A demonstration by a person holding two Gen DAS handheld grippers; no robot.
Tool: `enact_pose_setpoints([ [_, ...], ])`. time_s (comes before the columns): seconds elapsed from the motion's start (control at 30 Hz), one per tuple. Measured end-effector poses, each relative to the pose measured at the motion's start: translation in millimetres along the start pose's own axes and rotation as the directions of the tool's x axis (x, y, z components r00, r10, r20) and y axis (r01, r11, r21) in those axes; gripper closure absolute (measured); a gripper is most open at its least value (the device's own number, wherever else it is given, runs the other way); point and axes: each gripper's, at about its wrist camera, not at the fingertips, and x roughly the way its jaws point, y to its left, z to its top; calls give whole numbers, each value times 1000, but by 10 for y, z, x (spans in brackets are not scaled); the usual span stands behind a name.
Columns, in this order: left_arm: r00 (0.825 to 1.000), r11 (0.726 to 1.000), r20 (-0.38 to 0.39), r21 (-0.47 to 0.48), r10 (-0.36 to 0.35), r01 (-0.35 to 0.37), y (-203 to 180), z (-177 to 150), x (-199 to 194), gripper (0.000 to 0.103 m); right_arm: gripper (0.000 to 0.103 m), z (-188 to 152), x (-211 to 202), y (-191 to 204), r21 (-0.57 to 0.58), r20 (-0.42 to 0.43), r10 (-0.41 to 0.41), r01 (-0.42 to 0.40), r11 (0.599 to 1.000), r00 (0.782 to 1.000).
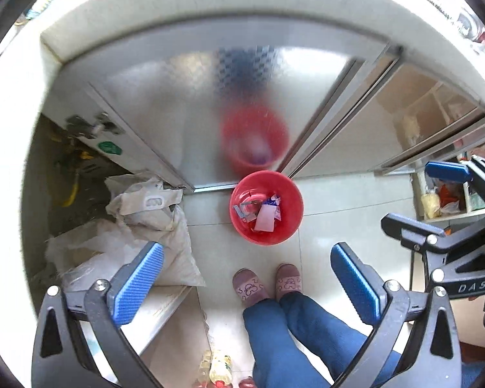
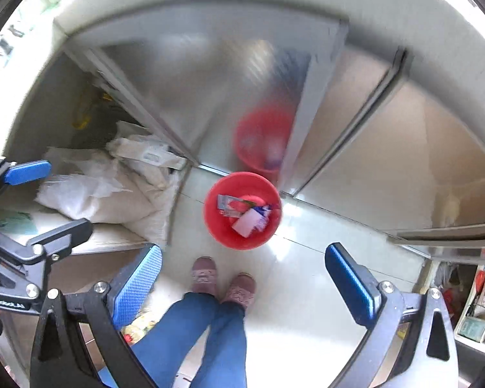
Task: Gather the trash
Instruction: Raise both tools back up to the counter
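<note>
Red plastic marks the bin (image 1: 266,207) on the pale tiled floor (image 1: 333,223) in the left wrist view, standing against a steel cabinet door (image 1: 190,103), with wrappers and scraps (image 1: 258,211) inside. The left gripper (image 1: 247,279) hangs above it, blue pads wide apart and empty, over the person's slippers (image 1: 268,284). From the right wrist, the bin (image 2: 242,210) sits beside white sacks (image 2: 113,187); the right gripper (image 2: 242,283) is likewise spread wide, holding nothing.
</note>
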Motion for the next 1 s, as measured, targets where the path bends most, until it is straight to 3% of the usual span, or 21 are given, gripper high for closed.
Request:
enact_pose_setpoints([
  [0.27,996,999,87,-53,9,-4,69,60,-899,0,2,183,-752,119,-37,84,38,-35,999,996],
  [0.43,985,998,173,-58,1,9,173,286,-1358,0,2,465,-1089,204,-109,104,91,-80,991,990],
  [0.63,969,997,243,-78,34,-15,392,671,-1709,0,2,873,-1320,306,-170,179,98,-67,983,979],
  [0.7,963,996,269,-94,33,-8,535,828,-1830,0,2,1035,-1390,325,-187,186,134,-98,977,973],
  [0.83,952,994,305,-108,28,5,868,1206,-2008,0,2,1428,-1468,399,-213,227,133,-84,973,965],
  [1.0,953,996,303,-86,29,-3,1228,1676,-2003,0,2,2000,-1491,450,-191,262,113,-64,980,958],
])
